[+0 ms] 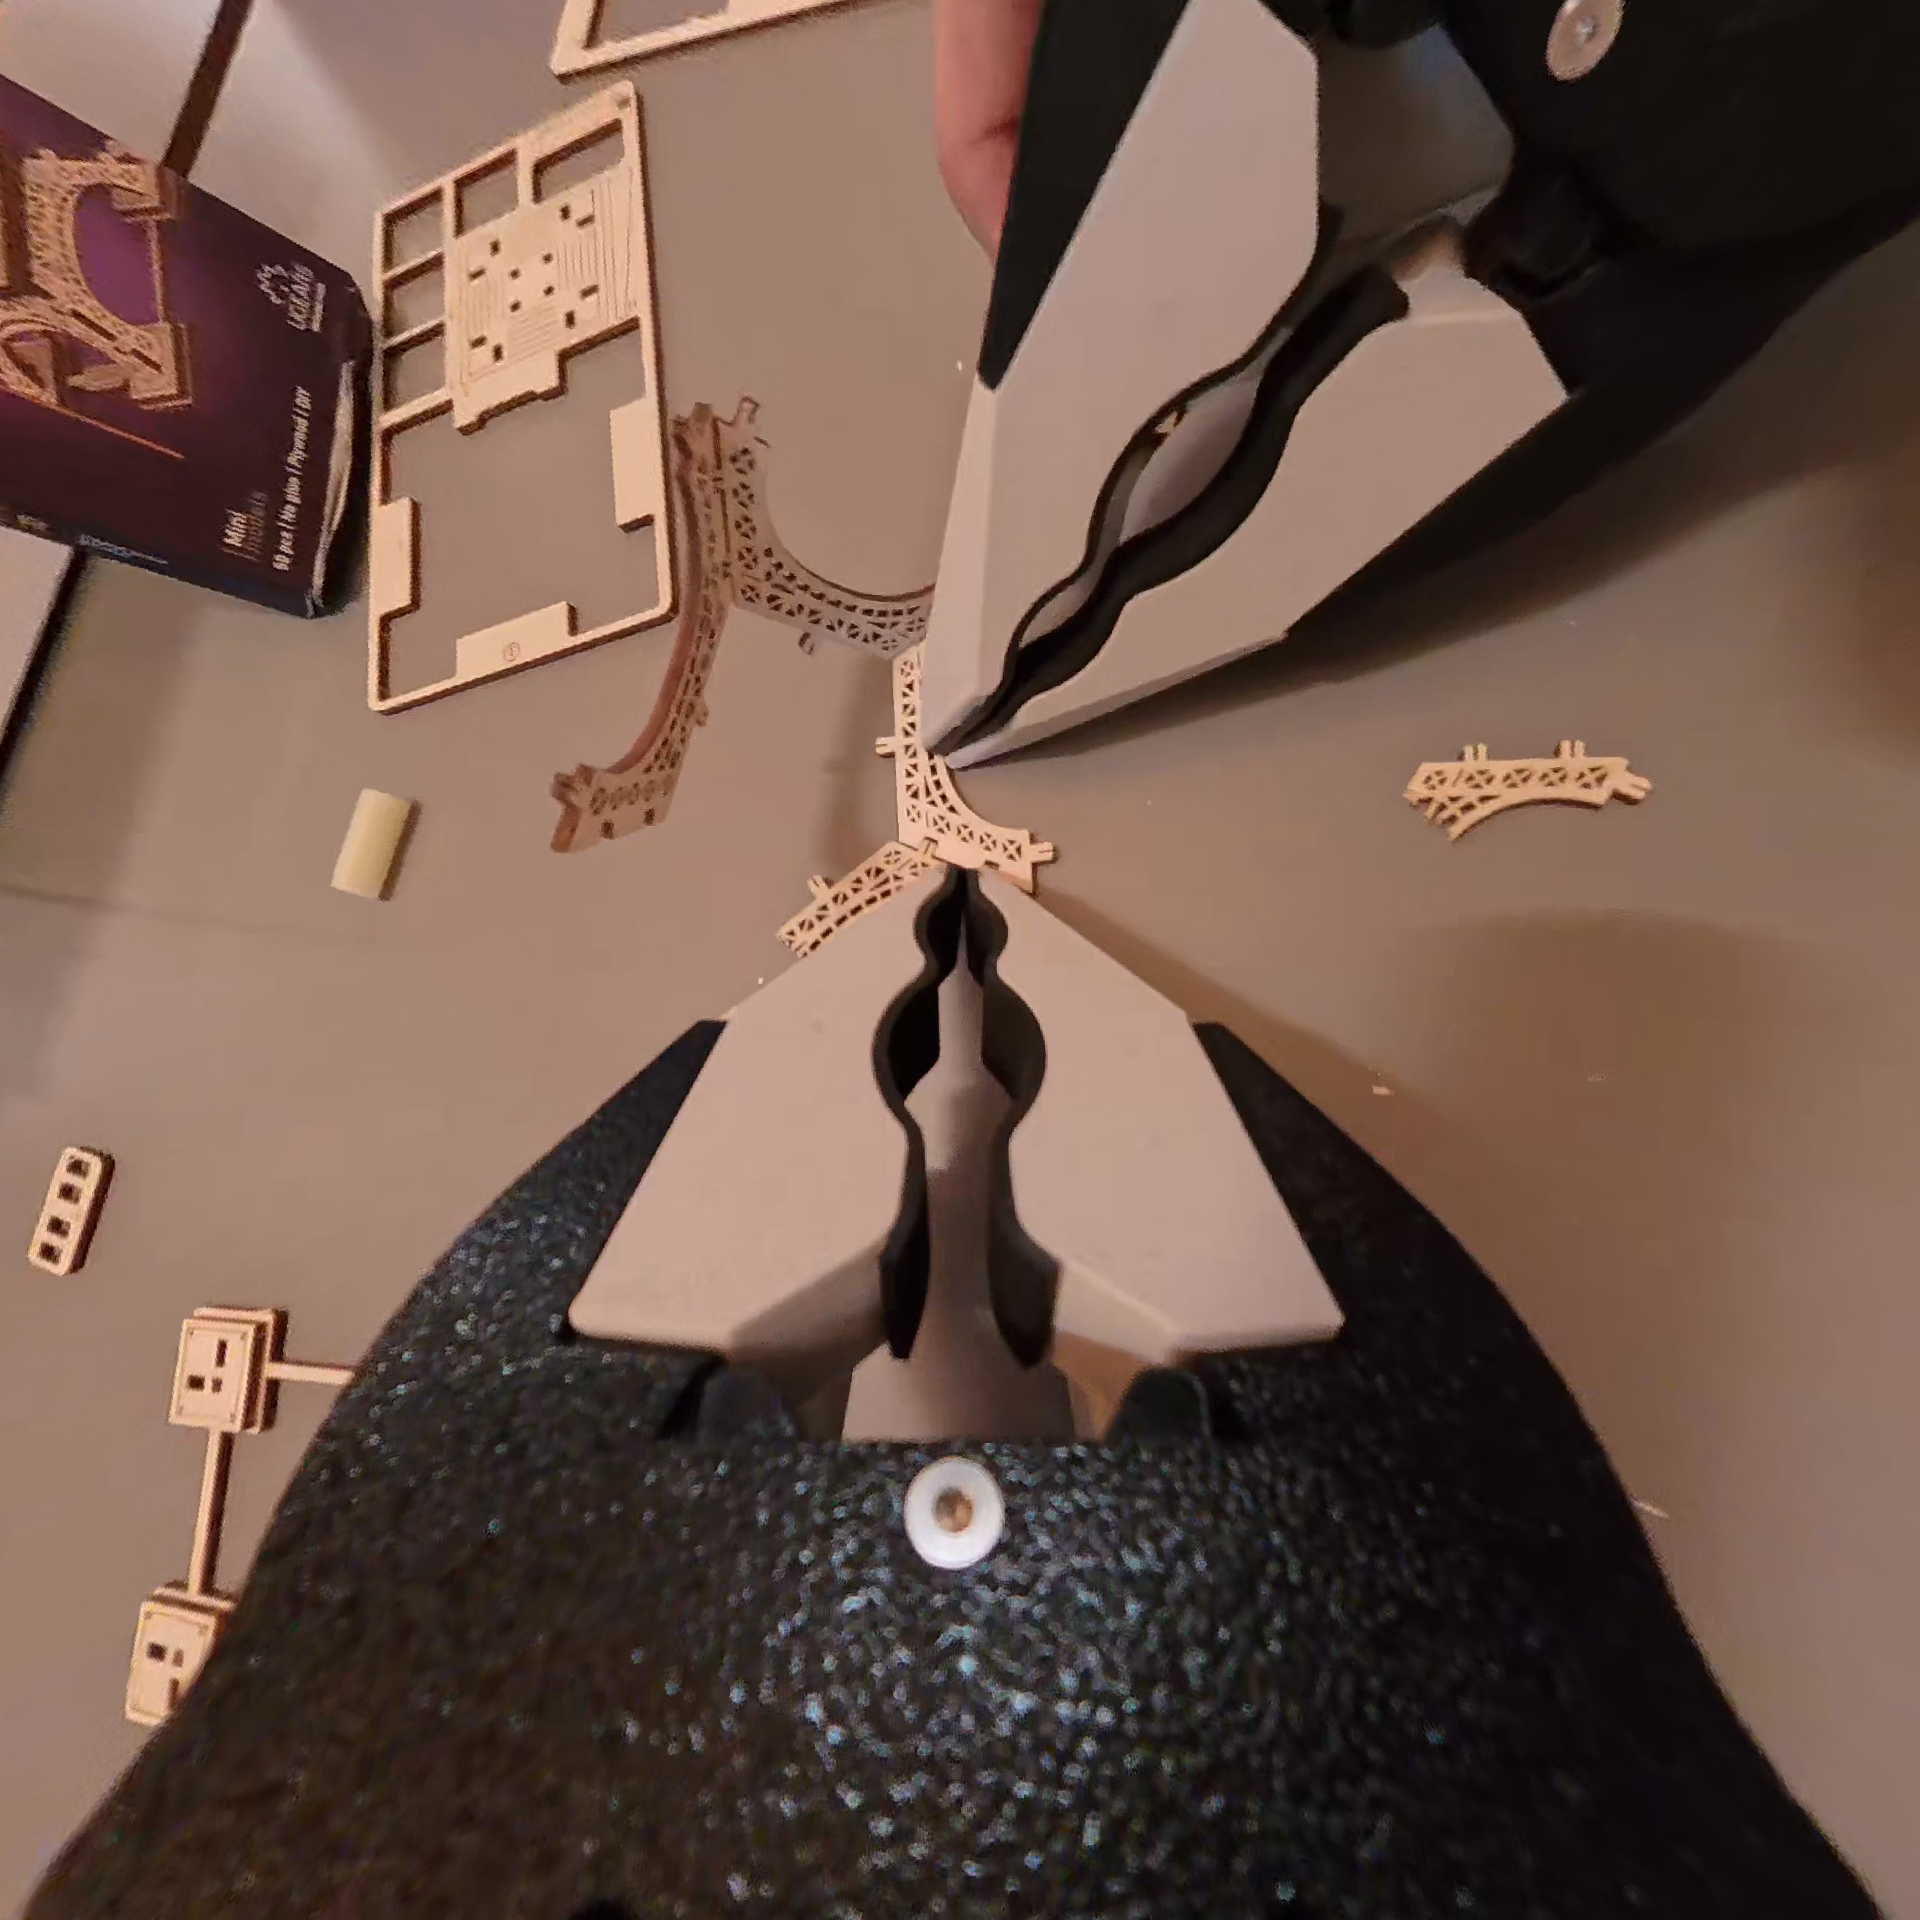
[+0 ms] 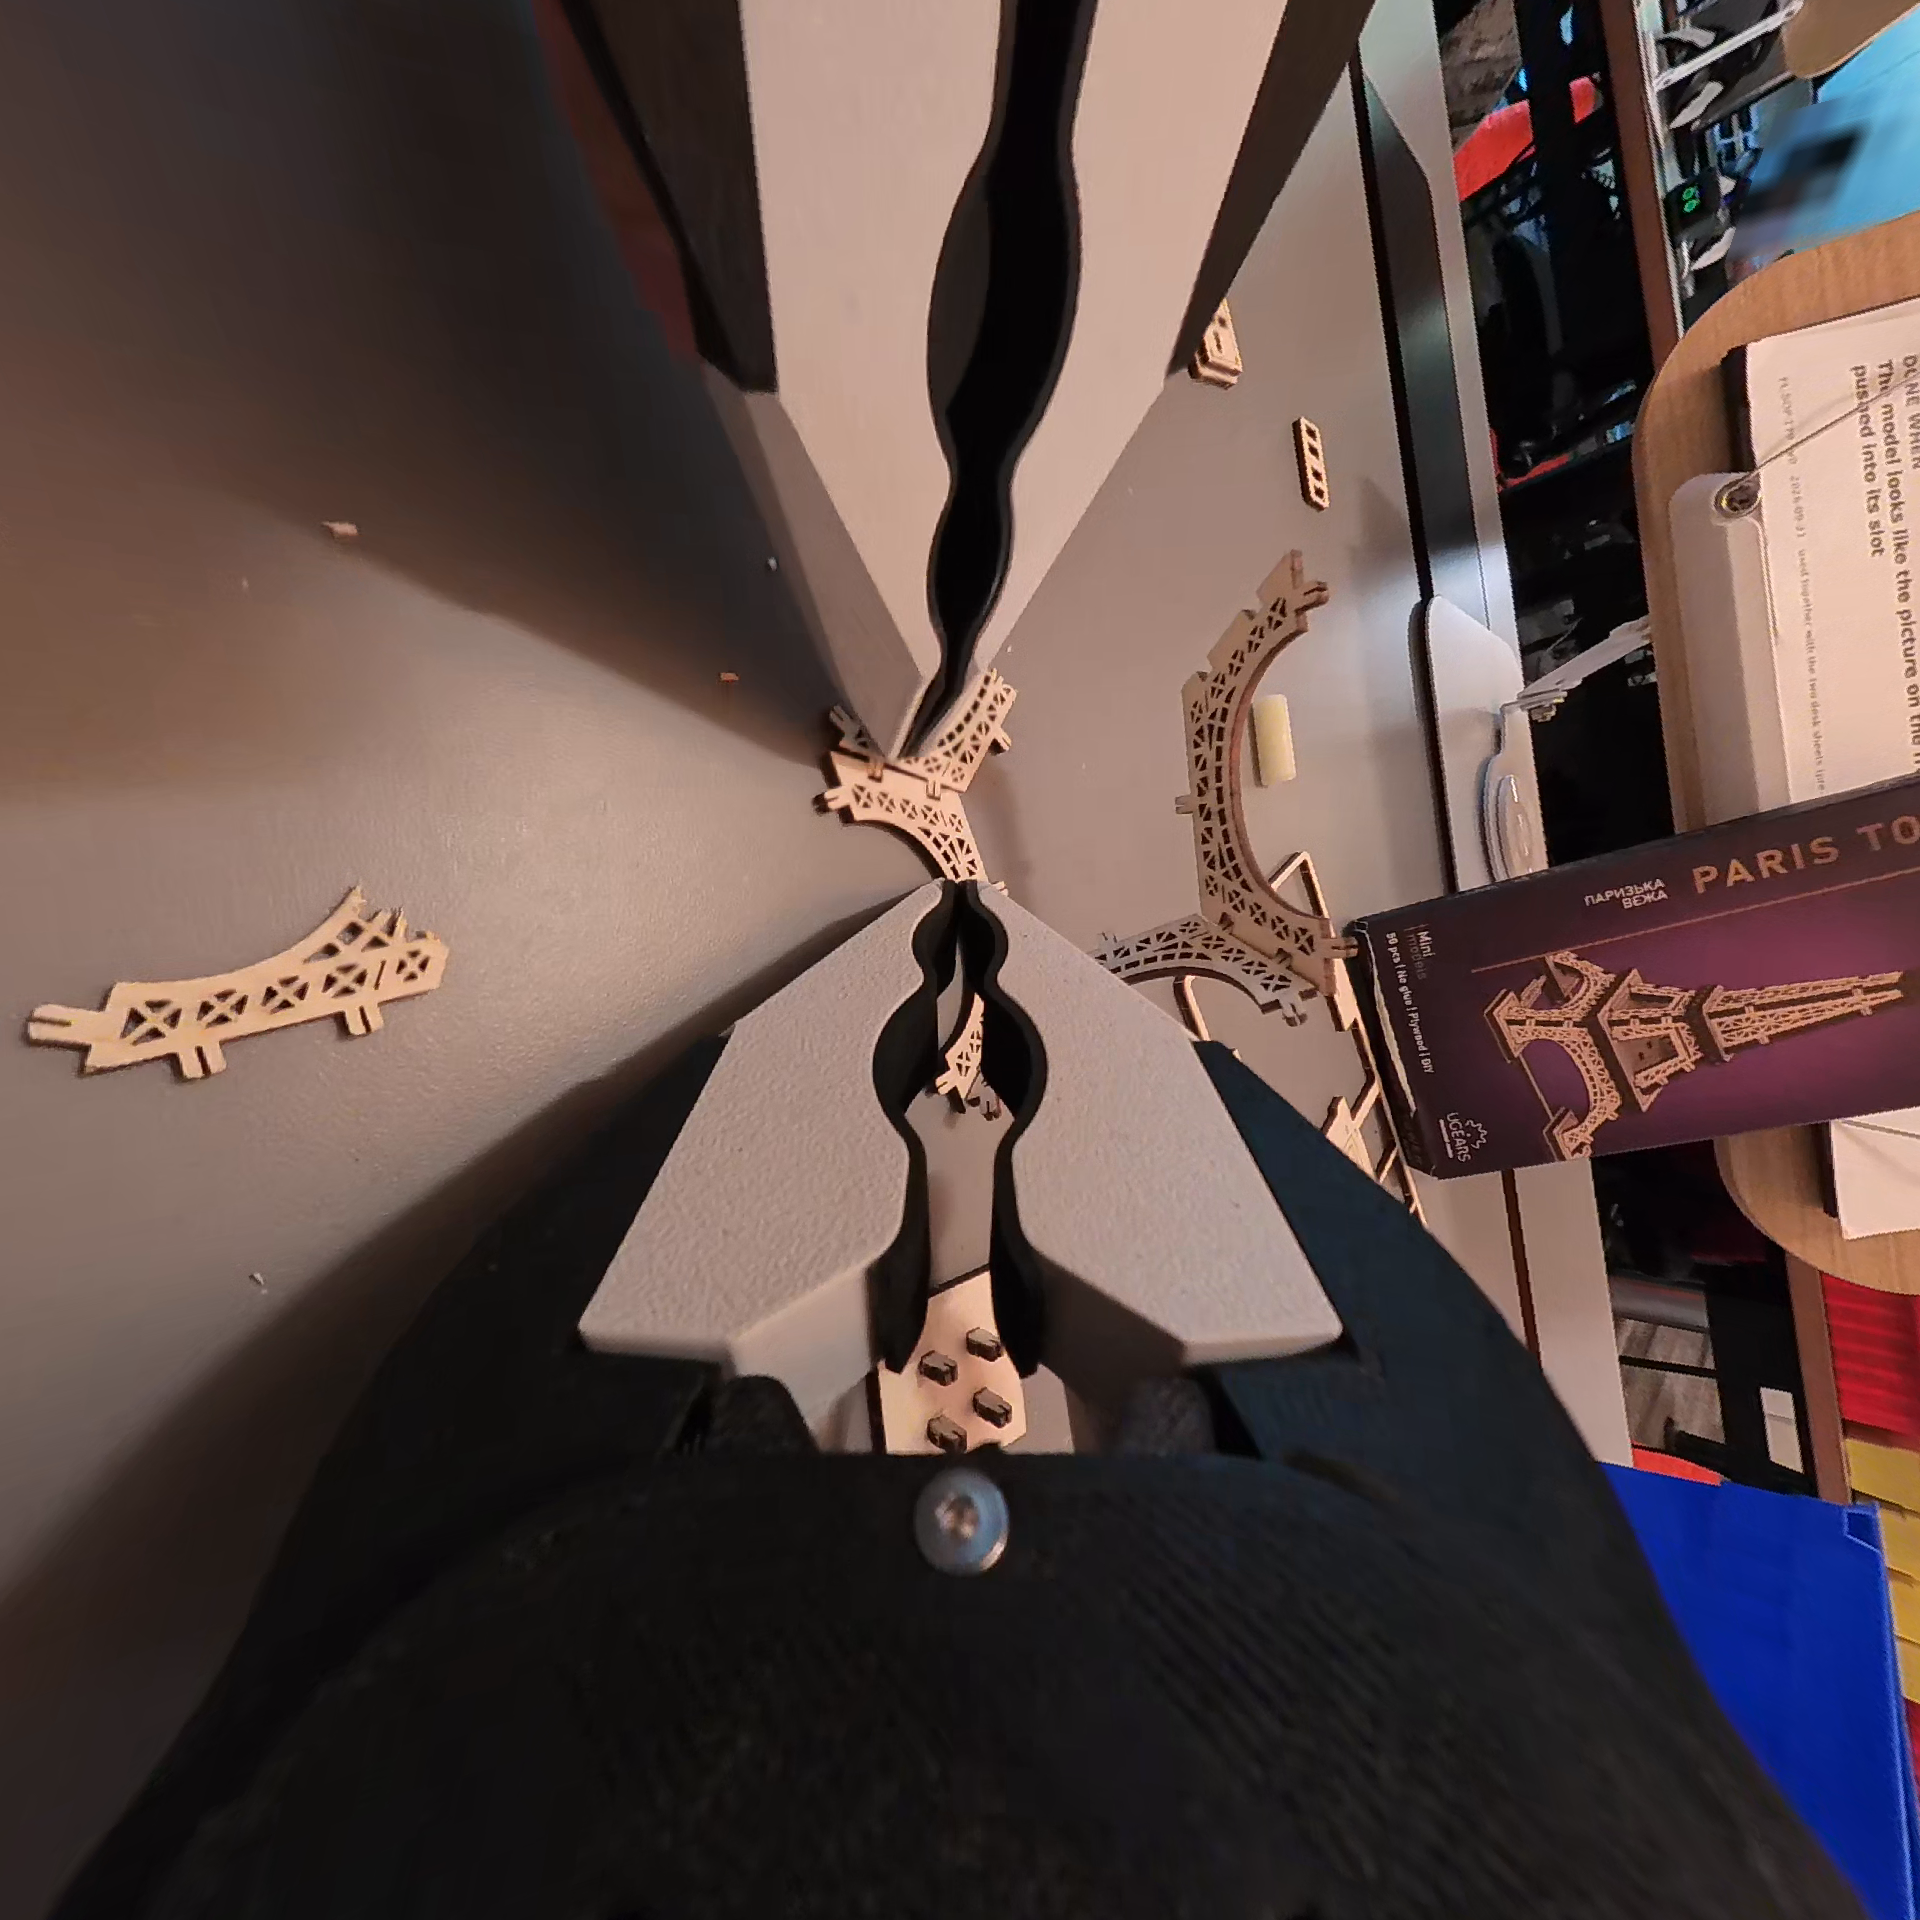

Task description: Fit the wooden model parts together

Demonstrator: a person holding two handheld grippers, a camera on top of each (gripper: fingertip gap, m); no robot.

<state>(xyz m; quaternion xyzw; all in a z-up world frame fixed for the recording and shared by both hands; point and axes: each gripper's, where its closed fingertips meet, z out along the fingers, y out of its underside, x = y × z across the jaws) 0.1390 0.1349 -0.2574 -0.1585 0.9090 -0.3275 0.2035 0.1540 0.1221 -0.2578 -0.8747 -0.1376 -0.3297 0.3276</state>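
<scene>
1. The left gripper has its fingers together, and the tips clamp the lower edge of a lattice part that lies in the middle of the grey table.
2. A second lattice strip touches this part on the left side, just beside the left gripper tips. I cannot tell if the two are already joined.
3. The right gripper comes from the upper right. Its fingers are also pressed together, pinching the upper arm of the same lattice part.
4. In the right wrist view the right gripper meets the part from below and the left gripper meets it from above, so both tips are on one small assembly.
5. A loose curved piece lies alone on the table, to the right of the grippers and well apart from them.
6. To the left, a bigger arch piece lies near the assembly.
7. Beyond it is the cut-out sheet, flat on the table, with most openings empty.
8. Farther left stands a purple box.
9. Small square parts lie at the near left edge.
</scene>
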